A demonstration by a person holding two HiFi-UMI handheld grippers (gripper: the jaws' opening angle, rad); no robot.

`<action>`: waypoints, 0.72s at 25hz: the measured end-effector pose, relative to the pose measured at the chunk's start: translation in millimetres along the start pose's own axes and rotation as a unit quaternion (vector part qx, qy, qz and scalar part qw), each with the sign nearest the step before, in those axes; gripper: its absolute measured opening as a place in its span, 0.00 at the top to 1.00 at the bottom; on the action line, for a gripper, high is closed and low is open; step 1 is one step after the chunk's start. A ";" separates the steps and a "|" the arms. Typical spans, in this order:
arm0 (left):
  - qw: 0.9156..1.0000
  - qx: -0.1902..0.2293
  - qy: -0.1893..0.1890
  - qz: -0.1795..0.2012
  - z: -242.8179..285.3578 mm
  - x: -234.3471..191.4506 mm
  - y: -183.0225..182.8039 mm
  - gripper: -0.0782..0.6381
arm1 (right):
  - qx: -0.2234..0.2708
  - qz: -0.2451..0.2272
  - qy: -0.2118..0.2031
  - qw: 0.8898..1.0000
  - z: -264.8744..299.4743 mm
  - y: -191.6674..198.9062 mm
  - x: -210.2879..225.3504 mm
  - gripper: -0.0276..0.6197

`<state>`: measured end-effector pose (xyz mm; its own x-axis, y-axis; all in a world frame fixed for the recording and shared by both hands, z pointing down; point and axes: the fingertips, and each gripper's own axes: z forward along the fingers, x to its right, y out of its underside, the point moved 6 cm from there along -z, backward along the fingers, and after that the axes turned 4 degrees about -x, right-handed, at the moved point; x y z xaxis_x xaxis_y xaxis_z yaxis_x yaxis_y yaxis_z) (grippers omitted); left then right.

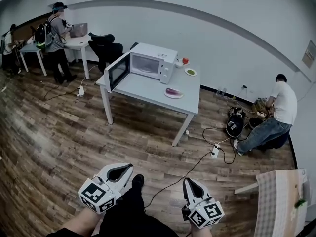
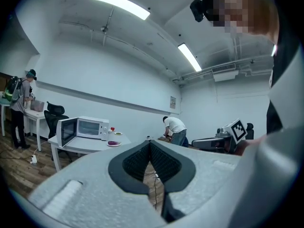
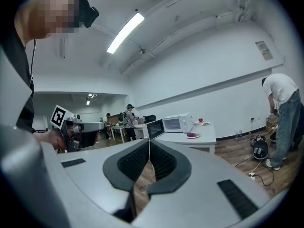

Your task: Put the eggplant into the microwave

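Both closed, empty: left gripper (image 1: 124, 169), right gripper (image 1: 190, 182); eggplant (image 1: 173, 91) well apart. Risk: cable (image 1: 178, 180) may trip feet approaching table (image 1: 143, 87).

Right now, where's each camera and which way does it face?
Head view: on the person's head, steeply down toward table and open microwave; legs, left gripper, right gripper at bottom.
Left gripper view: on it, level along shut jaws toward the table; right gripper at right.
Right gripper view: likewise, jaws shut; left gripper at left.
Shared: all three show microwave and eggplant.
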<state>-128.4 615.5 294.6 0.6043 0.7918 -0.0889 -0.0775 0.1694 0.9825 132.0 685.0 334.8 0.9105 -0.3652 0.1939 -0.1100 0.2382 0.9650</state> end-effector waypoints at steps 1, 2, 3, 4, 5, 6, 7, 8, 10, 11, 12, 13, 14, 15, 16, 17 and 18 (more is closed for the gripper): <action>1.000 0.001 0.001 0.000 8.3 -10.4 -0.4 0.88 | -0.001 -0.002 -0.001 1.000 12.3 -2.2 4.6 0.94; 1.000 0.001 0.001 0.000 16.8 -21.8 -1.1 0.88 | -0.002 -0.003 0.000 1.000 25.4 -4.4 9.2 0.94; 1.000 0.001 0.001 0.000 25.6 -33.9 -2.5 0.88 | -0.004 -0.003 0.001 1.000 39.2 -7.0 14.4 0.94; 1.000 0.002 0.002 0.000 34.9 -47.0 -4.7 0.88 | -0.006 -0.002 0.004 1.000 54.0 -10.2 20.6 0.94; 1.000 0.002 0.002 -0.001 44.4 -60.8 -7.9 0.88 | -0.007 -0.002 0.006 1.000 70.1 -14.2 27.6 0.94; 1.000 0.004 0.002 0.000 54.0 -75.4 -11.9 0.88 | -0.007 -0.003 0.007 1.000 87.2 -19.1 35.1 0.94; 1.000 0.006 0.000 0.003 63.3 -90.5 -16.3 0.88 | -0.007 -0.006 0.009 1.000 104.8 -24.9 42.5 0.94; 1.000 0.008 -0.002 0.007 72.2 -105.9 -20.8 0.88 | -0.007 -0.009 0.011 1.000 122.4 -31.0 49.6 0.94; 1.000 0.010 -0.006 0.021 89.5 -137.9 -29.5 0.88 | -0.009 -0.014 0.021 1.000 157.2 -41.7 63.0 0.94; 1.000 0.011 -0.006 0.027 98.7 -155.2 -33.8 0.88 | -0.011 -0.013 0.027 0.999 175.9 -46.1 69.8 0.94; 0.999 0.012 -0.005 0.029 108.1 -173.0 -38.0 0.88 | -0.015 -0.009 0.032 0.999 195.3 -49.8 76.6 0.94; 1.000 0.012 -0.002 0.027 117.2 -189.9 -41.9 0.88 | -0.021 -0.004 0.036 0.999 214.4 -52.7 82.9 0.94; 1.000 0.013 0.002 0.024 125.6 -204.9 -45.2 0.88 | -0.027 0.002 0.040 0.999 232.0 -55.0 88.6 0.94; 1.000 0.012 0.007 0.022 133.5 -218.0 -47.8 0.88 | -0.031 0.008 0.043 0.999 247.9 -57.1 94.0 0.94; 1.000 0.010 0.012 0.023 141.7 -230.0 -50.0 0.88 | -0.034 0.012 0.045 0.998 262.9 -59.8 99.0 0.94; 0.999 0.008 0.015 0.027 150.5 -241.6 -51.7 0.88 | -0.035 0.013 0.048 0.998 277.1 -63.1 103.8 0.94; 0.999 0.004 0.017 0.030 159.6 -252.9 -52.6 0.88 | -0.036 0.011 0.049 0.998 290.0 -66.2 108.4 0.94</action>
<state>-150.6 312.6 291.5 0.5715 0.8199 -0.0355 -0.1062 0.1167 0.9875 122.4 368.7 343.2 0.9434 -0.2694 0.1933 -0.1052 0.3098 0.9450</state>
